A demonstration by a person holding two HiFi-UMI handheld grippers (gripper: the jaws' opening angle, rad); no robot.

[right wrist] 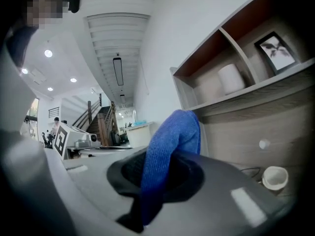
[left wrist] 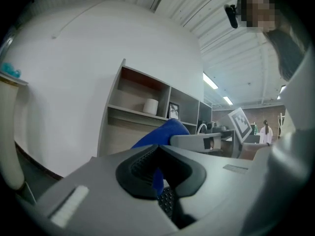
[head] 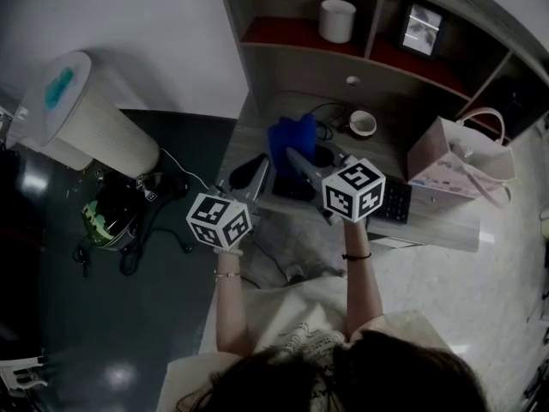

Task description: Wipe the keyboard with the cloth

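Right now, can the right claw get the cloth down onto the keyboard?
Probably yes. The right claw is shut on the cloth, held up over the keyboard; nothing shows between them. The pink bag stands by its right end.

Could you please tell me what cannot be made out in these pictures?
The keyboard: head view, mostly hidden behind the right gripper and its cube.
The left gripper: its view shows a strip of the cloth in the jaw gap; gripped or merely behind, unclear.
The framed photo: too small in every view.
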